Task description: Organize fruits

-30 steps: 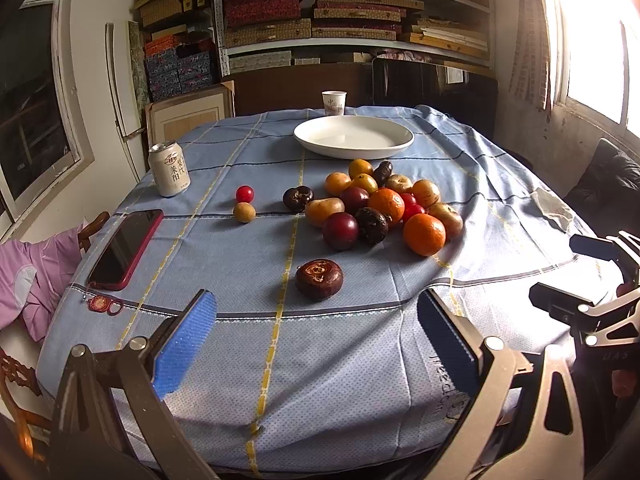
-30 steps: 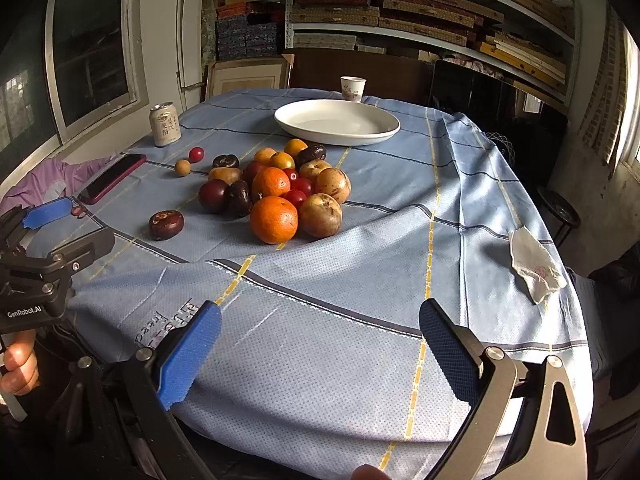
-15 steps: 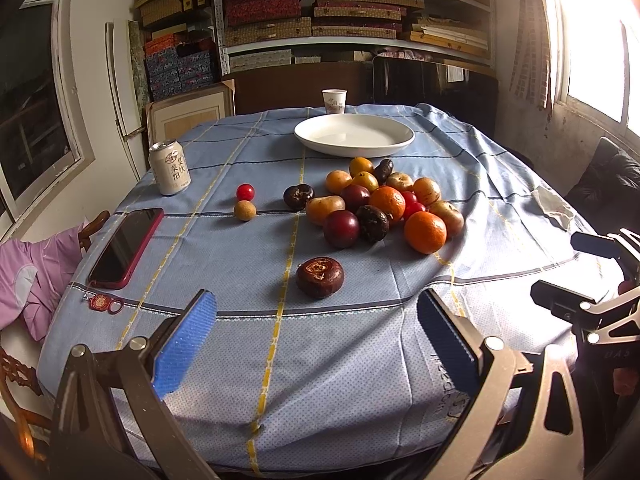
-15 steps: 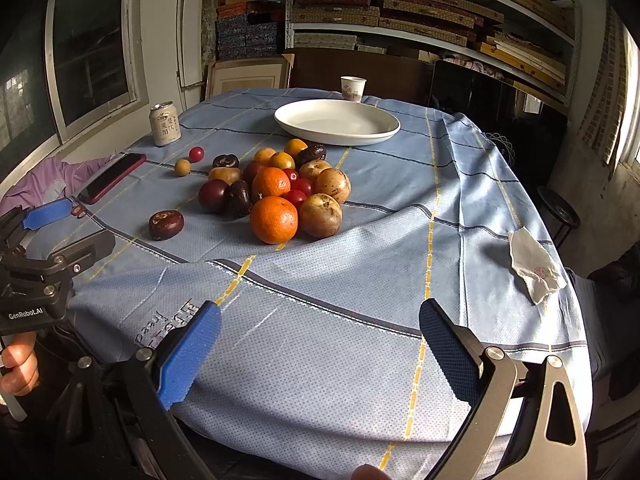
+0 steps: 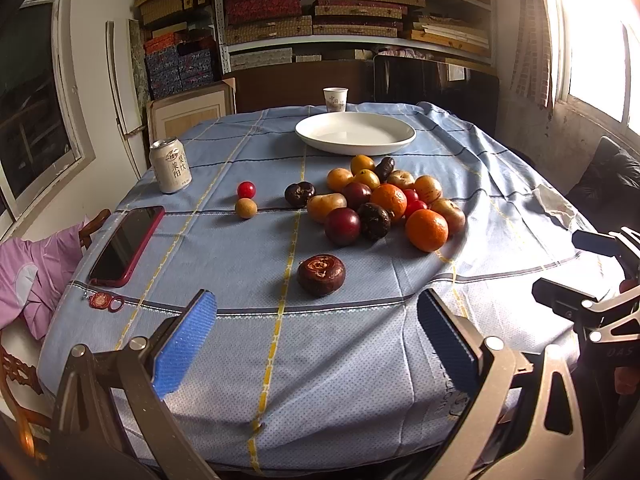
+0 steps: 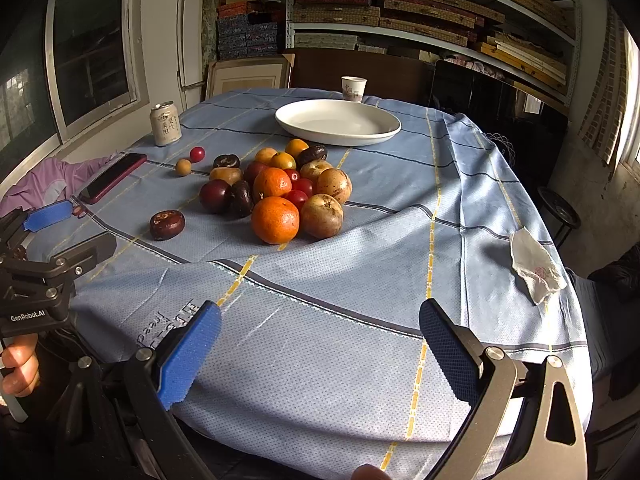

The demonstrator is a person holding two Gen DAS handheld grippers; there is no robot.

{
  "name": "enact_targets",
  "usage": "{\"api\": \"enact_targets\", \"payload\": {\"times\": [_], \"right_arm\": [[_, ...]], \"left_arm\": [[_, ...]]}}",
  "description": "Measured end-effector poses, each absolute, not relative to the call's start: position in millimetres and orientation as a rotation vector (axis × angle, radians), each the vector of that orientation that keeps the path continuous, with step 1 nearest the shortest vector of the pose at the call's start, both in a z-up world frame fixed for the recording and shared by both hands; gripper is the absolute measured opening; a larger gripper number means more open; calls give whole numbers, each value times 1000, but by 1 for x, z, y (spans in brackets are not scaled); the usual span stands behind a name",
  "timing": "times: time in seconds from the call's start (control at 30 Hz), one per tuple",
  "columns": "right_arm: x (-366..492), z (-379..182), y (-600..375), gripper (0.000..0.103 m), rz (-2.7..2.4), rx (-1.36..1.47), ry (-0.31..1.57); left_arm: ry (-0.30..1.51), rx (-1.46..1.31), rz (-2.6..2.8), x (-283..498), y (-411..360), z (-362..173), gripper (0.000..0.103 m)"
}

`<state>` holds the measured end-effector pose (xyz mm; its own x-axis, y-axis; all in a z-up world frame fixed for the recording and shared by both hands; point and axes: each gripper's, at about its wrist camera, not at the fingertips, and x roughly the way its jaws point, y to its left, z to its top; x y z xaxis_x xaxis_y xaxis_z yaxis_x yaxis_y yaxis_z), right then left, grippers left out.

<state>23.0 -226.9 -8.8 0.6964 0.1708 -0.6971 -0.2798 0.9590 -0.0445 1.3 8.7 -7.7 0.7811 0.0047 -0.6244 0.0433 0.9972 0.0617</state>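
A heap of fruit lies mid-table: oranges, dark plums, brown-skinned fruits and small red ones. One dark round fruit sits alone nearer the front edge. A small red fruit and a tan one lie apart to the left. An empty white plate stands behind the heap. My left gripper is open above the front edge, short of the lone dark fruit. My right gripper is open over bare cloth, nothing between its fingers.
A drink can and a red-cased phone lie at the left. A paper cup stands behind the plate. A crumpled tissue rests near the right edge. Shelves of boxes line the back wall. A hand holds the left gripper's handle.
The left wrist view has crept very slightly forward toward the fruit. Both grippers remain open and nothing on the table has moved.
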Motion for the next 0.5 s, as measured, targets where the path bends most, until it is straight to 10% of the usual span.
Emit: {"api": "enact_targets", "payload": {"times": [0.5], "right_arm": [[23, -9, -226, 99, 252, -151, 762]], "left_arm": [[677, 76, -21, 1, 9, -9, 98]]}}
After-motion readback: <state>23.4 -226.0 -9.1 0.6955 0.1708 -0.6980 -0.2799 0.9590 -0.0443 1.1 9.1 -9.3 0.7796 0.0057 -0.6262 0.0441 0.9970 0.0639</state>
